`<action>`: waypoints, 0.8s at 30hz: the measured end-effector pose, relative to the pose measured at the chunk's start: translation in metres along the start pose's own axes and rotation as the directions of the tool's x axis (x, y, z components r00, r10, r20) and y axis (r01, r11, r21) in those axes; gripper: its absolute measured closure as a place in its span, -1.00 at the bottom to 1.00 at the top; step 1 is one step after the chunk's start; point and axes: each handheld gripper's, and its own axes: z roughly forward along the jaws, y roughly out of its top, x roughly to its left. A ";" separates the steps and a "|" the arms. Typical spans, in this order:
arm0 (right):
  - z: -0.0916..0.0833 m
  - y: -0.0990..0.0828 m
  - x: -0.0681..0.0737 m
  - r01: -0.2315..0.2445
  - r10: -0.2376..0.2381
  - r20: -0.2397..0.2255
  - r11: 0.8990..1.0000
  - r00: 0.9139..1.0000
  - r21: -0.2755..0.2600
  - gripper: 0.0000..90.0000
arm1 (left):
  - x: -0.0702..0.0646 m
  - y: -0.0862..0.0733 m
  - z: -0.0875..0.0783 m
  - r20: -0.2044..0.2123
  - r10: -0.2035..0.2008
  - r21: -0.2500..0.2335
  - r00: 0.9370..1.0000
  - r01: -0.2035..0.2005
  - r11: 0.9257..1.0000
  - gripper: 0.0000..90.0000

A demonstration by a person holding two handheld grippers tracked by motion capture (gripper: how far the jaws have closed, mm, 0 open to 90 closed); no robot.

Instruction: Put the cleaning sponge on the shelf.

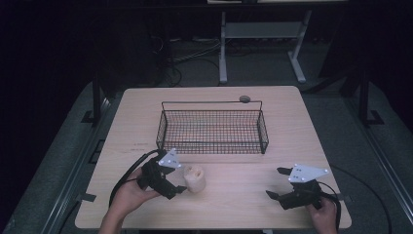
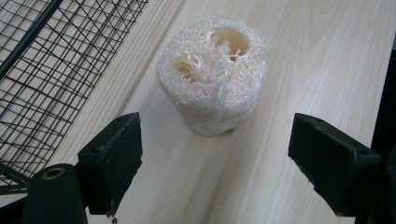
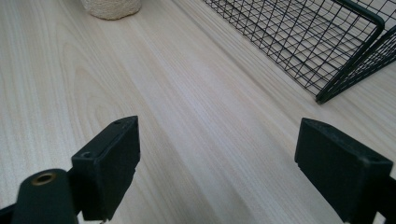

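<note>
While the loofah piece [image 1: 194,178] stands upright on the worktop [image 1: 234,192] toward the front edge, left of its middle and just in front of the wire basket [image 1: 213,144], the left gripper [image 1: 178,187] sits right beside it with jaws spread wide and nothing between them. The step in hand looks like the approach for a grasp: in the left gripper view the loofah piece [image 2: 214,74] lies ahead of the two open jaws, not yet between them. The next move, I judge, calls for easing forward until the pads flank its soft sides, then closing gently, since the spongy fibre will give.

The right gripper [image 1: 277,184] rests near the front right corner, well apart from the loofah piece, released and holding nothing.

The left gripper view shows the two hollow holes in the top face, which the high view blurs. The right gripper view catches just the bottom of the loofah piece [image 3: 112,8] and the basket's near corner [image 3: 327,93], while the high view alone sets out both hands and the whole basket.
</note>
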 end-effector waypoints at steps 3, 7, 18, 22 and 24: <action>0.000 0.000 0.000 0.000 0.000 0.000 1.000 1.000 0.001 -0.70 | 0.000 0.002 0.002 0.003 0.001 0.000 1.000 -0.001 1.000 -0.62; 0.000 0.000 0.000 0.001 -0.001 0.000 1.000 1.000 -0.002 -0.70 | 0.001 0.006 0.004 0.007 0.008 -0.001 1.000 -0.008 1.000 -0.62; 0.000 0.000 0.000 0.003 -0.003 0.000 1.000 1.000 -0.008 -0.70 | 0.002 0.012 0.011 0.016 0.013 0.009 1.000 -0.013 1.000 -0.62; 0.000 0.000 0.000 0.002 -0.002 0.000 1.000 1.000 -0.009 -0.70 | 0.002 0.013 0.012 0.016 0.013 0.008 1.000 -0.014 1.000 -0.62; 0.000 0.000 0.000 0.003 -0.003 0.001 1.000 1.000 -0.011 -0.70 | 0.002 0.016 0.014 0.016 0.014 0.011 1.000 -0.015 1.000 -0.62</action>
